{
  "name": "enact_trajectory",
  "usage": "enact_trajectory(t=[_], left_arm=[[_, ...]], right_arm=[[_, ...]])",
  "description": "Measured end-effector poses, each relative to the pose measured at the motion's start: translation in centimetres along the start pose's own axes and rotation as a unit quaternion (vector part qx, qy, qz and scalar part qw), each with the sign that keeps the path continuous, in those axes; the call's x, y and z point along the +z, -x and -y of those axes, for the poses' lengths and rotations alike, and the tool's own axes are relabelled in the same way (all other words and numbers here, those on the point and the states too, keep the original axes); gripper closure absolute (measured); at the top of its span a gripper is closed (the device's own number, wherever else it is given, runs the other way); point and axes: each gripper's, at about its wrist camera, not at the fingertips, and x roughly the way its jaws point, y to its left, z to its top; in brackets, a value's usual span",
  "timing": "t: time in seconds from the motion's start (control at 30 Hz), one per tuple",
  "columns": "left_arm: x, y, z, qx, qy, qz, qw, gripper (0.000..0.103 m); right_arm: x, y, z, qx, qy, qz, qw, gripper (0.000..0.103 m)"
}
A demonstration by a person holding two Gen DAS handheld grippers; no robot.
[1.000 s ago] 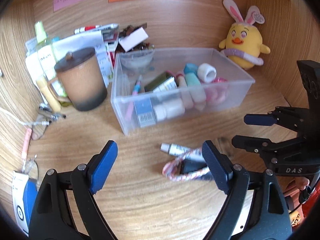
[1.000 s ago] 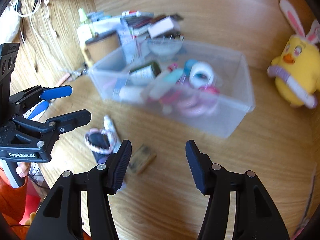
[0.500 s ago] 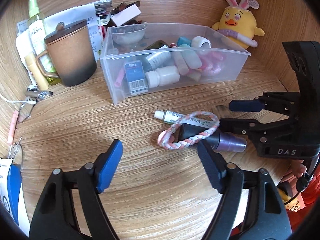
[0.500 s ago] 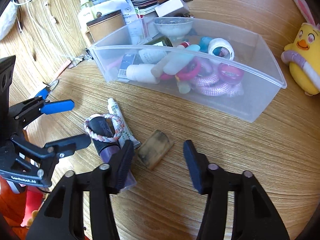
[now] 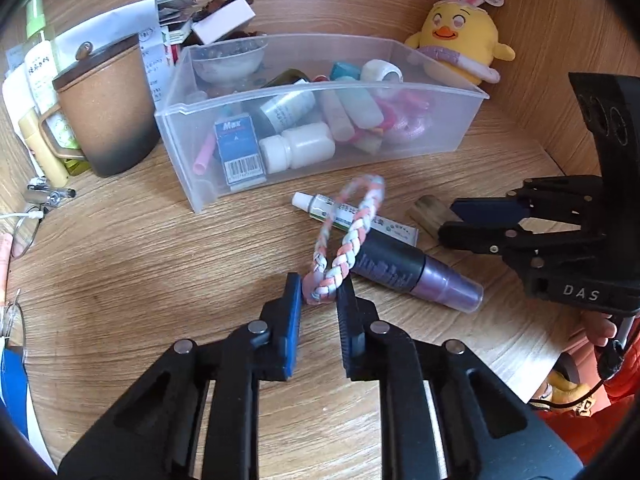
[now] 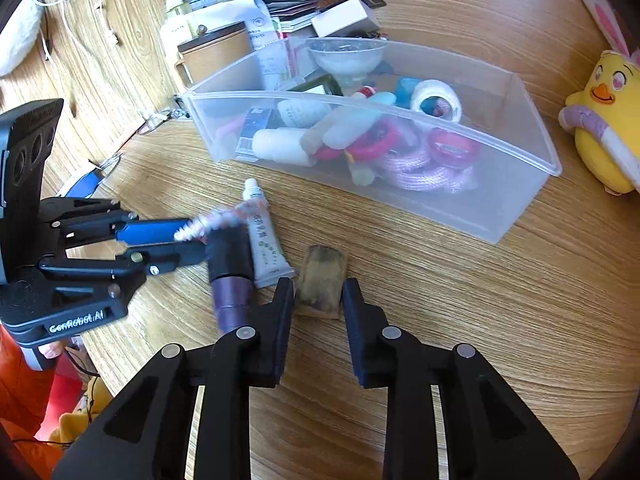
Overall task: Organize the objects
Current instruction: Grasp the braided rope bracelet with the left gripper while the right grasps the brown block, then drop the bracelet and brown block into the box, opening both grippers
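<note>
Low over desk: L tongs (image 5: 319, 285) pinch braided loop (image 5: 347, 236); R tongs (image 6: 318, 295) straddle wood block (image 6: 323, 285), contact unclear.

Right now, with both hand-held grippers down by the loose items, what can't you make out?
- Braided bracelet: motion-blurred in the right wrist view; its lower end is hidden between the left hand-held gripper fingers.
- Small brown block: whether the right hand-held gripper touches it; left wrist view has its finger covering part.
- Ointment tube print: too small.
</note>
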Motion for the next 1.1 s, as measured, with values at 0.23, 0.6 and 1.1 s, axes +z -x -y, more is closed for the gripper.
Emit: enact_trajectory(t=[0.23,0.6,1.1], left_arm=[[-0.1,1.0,-0.5,0.017,0.021,0.015,0.9995,0.087],[2.5,4.8,-0.6,0.024,0.032,0.080,0.9960,0.087],[7.0,5.7,-1.8,0.056,0.040,0.120,0.9904,0.087]], right_arm=[[-0.6,0.5,0.9,-0.016,-0.008,0.005,1.000,0.080],[0.0,3.7,1.2,-0.029,-0.011,0.047,0.998,0.091],[-0.7,3.7,1.3,-0.054,0.005,0.033,0.998,0.061]])
